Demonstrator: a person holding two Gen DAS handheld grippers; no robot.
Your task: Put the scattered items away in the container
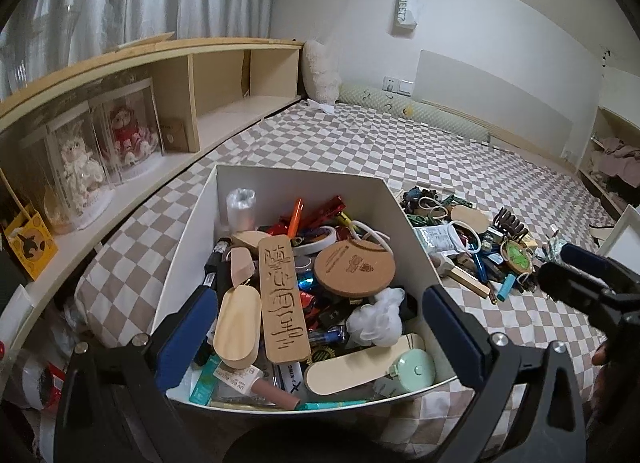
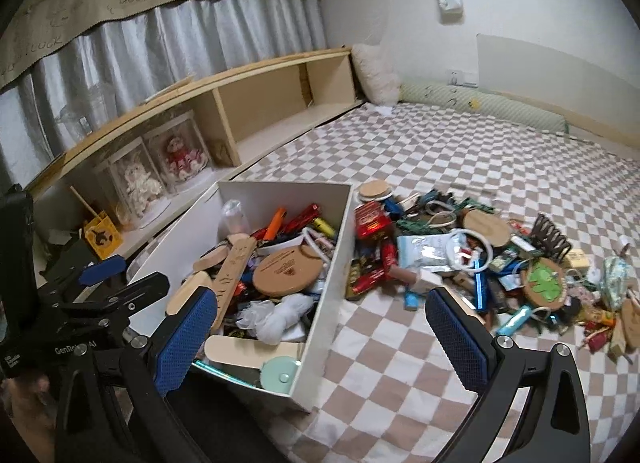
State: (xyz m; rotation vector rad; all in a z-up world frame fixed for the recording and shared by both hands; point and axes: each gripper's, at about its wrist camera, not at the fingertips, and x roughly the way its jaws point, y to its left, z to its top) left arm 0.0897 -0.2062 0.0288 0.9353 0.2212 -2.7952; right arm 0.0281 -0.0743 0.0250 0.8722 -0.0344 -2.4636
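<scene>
A white box stands on the checkered bed, full of small items: a long carved wooden plaque, a round cork coaster, white mesh. A pile of scattered items lies right of the box. My left gripper is open and empty, held over the box's near side. My right gripper is open and empty, above the box's near right corner. Each gripper shows at the edge of the other's view.
A low wooden shelf with dolls in clear cases runs along the left. A bolster pillow lies at the head of the bed. A yellow paper bag stands on the shelf ledge.
</scene>
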